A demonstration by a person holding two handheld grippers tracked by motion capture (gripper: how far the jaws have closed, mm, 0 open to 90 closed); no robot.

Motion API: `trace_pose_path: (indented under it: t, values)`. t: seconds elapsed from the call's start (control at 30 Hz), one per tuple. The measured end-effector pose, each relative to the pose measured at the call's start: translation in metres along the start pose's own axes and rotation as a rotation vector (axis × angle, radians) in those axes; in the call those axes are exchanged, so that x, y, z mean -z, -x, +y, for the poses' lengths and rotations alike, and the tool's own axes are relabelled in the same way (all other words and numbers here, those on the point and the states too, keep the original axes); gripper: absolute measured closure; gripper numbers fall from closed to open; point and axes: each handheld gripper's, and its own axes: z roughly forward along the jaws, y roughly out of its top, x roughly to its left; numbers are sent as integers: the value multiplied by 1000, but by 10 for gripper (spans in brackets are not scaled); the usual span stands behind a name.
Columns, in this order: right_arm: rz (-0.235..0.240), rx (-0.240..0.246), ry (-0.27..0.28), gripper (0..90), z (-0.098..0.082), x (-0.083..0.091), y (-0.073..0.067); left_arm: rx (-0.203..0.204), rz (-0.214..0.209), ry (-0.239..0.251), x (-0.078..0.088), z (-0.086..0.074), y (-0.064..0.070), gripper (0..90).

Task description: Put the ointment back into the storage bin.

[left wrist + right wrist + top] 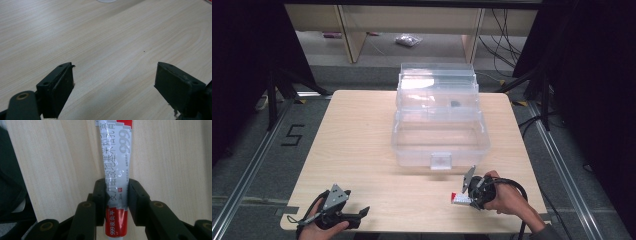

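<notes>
A white and red ointment tube (117,167) with printed characters is clamped between the black jaws of my right gripper (117,192). In the high view that tube (458,198) pokes out to the left of the right gripper (471,196), low over the table's front right. My left gripper (362,212) lies near the front left edge, held by a hand. Its jaws stand wide apart over bare wood in the left gripper view, where the left gripper (113,82) holds nothing. A clear plastic box (439,145) with its lid tipped back sits at the table's middle rear.
The light wooden table (357,145) has bare wood left of the box and along the front. A small dark item (455,104) shows through the box's rear part. Black stands and cables flank the table on the floor.
</notes>
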Motion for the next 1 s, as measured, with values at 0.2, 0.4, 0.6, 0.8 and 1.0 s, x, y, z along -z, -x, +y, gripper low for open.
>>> trace_pose_path:
  t: [0.2, 0.4, 0.6, 0.8, 1.0]
  values:
    - [-5, 36, -2, 705, 3, 3, -1, -10, -7, -10, 2, 0, -1, 150]
    - [-7, 41, 1, 706, 6, 14, -2, -4, -7, -8, 1, 0, -1, 150]
    - [-15, 57, 14, 706, 9, 27, 2, -16, -5, -16, 2, 0, -2, 151]
    - [-37, 52, 31, 706, 8, 40, 6, -6, -8, -11, 2, 1, -1, 151]
    - [-41, 30, 46, 706, 6, 53, 10, -3, -5, -10, 1, 1, -1, 151]
